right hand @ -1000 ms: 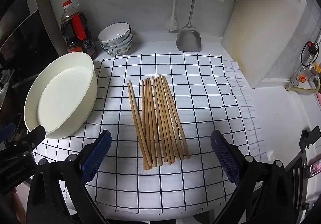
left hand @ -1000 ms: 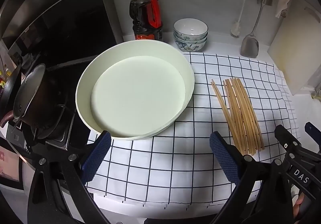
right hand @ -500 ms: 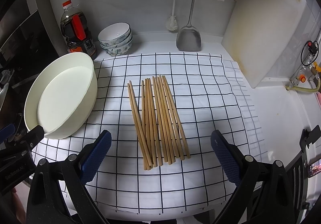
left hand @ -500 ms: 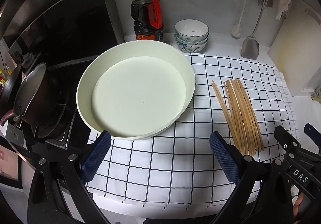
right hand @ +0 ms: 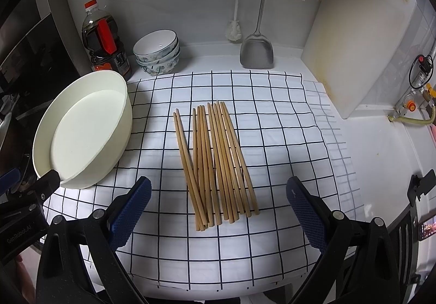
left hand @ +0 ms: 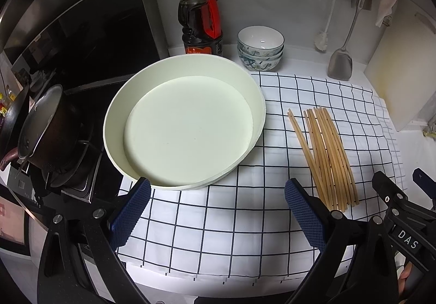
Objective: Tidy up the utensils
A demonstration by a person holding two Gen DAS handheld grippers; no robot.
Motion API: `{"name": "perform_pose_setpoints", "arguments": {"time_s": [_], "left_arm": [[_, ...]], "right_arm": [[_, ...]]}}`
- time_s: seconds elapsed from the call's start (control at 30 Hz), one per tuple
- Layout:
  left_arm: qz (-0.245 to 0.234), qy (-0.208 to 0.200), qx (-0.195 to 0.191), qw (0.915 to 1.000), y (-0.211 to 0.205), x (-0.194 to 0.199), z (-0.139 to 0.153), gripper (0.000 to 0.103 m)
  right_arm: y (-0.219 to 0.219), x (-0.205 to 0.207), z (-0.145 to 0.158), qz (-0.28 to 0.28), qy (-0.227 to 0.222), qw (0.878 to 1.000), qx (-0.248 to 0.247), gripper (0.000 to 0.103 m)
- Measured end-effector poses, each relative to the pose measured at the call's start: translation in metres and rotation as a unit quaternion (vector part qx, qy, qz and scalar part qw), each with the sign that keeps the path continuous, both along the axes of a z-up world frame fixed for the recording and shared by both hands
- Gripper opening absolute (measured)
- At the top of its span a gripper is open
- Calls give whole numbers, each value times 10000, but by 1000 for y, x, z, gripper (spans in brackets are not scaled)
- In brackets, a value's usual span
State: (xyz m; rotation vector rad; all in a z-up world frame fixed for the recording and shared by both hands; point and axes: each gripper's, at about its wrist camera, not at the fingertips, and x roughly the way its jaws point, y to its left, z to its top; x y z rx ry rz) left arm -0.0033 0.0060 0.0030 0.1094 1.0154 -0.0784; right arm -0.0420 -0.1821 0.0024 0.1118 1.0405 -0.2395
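Wooden chopsticks (right hand: 215, 162), about twelve; three stacked bowls (right hand: 158, 54).

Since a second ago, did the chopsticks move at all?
No. In the right wrist view the chopsticks lie on the same squares of the checked cloth, just as far from the white basin.

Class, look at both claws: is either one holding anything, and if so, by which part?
Nothing is held. The left claw and right claw are both open and empty; the chopsticks lie untouched on the checked cloth.

cream basin (left hand: 188, 124), tan chopsticks (right hand: 215, 162), black-gridded white cloth (right hand: 272, 140), blue-padded tongs (right hand: 218, 206)
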Motion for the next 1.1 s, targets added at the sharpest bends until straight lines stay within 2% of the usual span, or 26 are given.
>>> {"name": "perform_pose_setpoints", "arguments": {"time_s": [1.1], "left_arm": [[2, -11, -4, 10000, 1, 0, 0, 97]], "right_arm": [[1, 0, -1, 2, 5, 10000, 18, 95]]}}
